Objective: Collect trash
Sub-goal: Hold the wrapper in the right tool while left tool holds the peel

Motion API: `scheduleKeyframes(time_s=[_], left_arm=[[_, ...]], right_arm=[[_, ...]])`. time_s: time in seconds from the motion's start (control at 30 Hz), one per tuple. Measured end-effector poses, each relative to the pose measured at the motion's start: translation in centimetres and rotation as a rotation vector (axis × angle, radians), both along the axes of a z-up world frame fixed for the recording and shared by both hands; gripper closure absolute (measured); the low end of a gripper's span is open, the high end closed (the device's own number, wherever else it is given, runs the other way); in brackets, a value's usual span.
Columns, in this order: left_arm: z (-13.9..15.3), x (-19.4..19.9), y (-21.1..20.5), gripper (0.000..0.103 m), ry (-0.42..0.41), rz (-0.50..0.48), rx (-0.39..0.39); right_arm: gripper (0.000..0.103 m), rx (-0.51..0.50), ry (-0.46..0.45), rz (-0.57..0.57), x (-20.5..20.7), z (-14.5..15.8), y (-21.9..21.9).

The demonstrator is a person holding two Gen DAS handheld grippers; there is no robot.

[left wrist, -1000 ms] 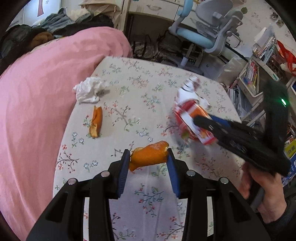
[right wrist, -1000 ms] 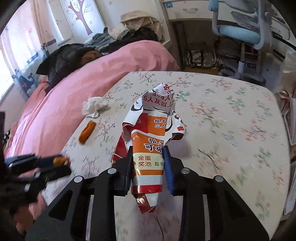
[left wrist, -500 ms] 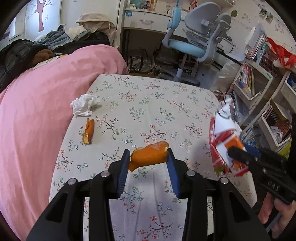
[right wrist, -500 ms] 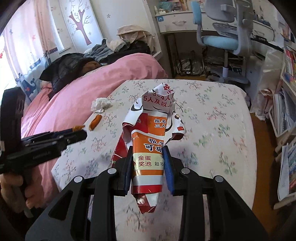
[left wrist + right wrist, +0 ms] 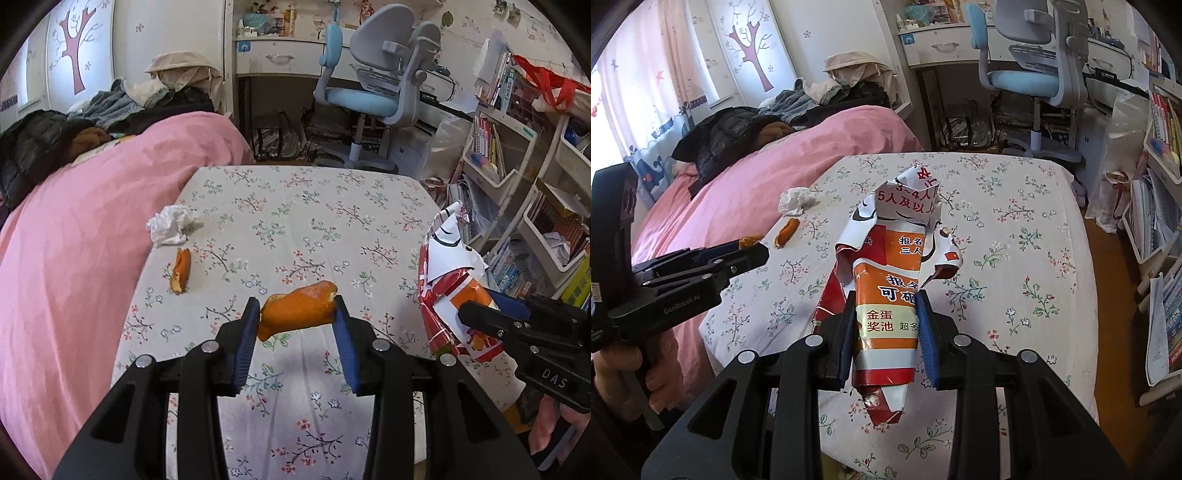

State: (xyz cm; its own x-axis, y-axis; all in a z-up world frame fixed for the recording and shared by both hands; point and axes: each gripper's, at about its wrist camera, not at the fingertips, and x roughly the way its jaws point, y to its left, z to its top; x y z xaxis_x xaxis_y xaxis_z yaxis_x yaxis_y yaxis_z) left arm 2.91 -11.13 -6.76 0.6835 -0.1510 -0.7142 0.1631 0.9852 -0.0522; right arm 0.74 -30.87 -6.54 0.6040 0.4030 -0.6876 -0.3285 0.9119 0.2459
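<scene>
My left gripper (image 5: 297, 317) is clamped on an orange peel piece (image 5: 298, 309), held up off the floral tablecloth (image 5: 314, 221). My right gripper (image 5: 886, 325) is clamped on a crumpled red-orange-white paper flyer (image 5: 894, 288), also lifted off the cloth; in the left wrist view it sits at the right edge of the table, gripper (image 5: 484, 310) and flyer (image 5: 448, 280) both visible. Farther out, near the left table edge, a second orange peel (image 5: 180, 270) lies flat on the cloth. Just beyond it, a crumpled white tissue (image 5: 170, 229), close but apart from the peel. Pink bedding (image 5: 81, 229) left of the table. Far end: blue-grey desk chair (image 5: 373, 92), white desk (image 5: 280, 59). Bookshelves (image 5: 495, 147) at far right.
</scene>
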Motion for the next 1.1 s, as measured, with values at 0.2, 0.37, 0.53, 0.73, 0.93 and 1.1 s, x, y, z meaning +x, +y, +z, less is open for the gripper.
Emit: scheduleKeyframes(time_s=[0.2, 0.37, 0.53, 0.73, 0.93, 1.1], left_arm=[[0.50, -0.18, -0.10, 0.064, -0.033, 0.001, 0.021], [0.80, -0.34, -0.37, 0.064, -0.055, -0.003, 0.037], [0.85, -0.30, -0.38, 0.064, -0.056, -0.005, 0.038], [0.79, -0.10, -0.30, 0.063, -0.051, 0.004, 0.043], [0.83, -0.14, -0.45, 0.063, -0.050, 0.002, 0.047], [1.02, -0.33, -0.61, 0.063, -0.060, -0.005, 0.056]], right_arm=[[0.074, -0.023, -0.011, 0.007, 0.14, -0.06, 0.46], [0.073, -0.027, -0.020, -0.002, 0.20, 0.04, 0.33], [0.073, -0.025, -0.015, -0.013, 0.69, -0.04, 0.01], [0.073, -0.023, -0.014, -0.014, 0.89, -0.13, -0.02], [0.073, -0.019, -0.018, -0.015, 0.90, -0.02, 0.12], [0.072, -0.020, -0.018, -0.013, 0.94, -0.04, 0.13]])
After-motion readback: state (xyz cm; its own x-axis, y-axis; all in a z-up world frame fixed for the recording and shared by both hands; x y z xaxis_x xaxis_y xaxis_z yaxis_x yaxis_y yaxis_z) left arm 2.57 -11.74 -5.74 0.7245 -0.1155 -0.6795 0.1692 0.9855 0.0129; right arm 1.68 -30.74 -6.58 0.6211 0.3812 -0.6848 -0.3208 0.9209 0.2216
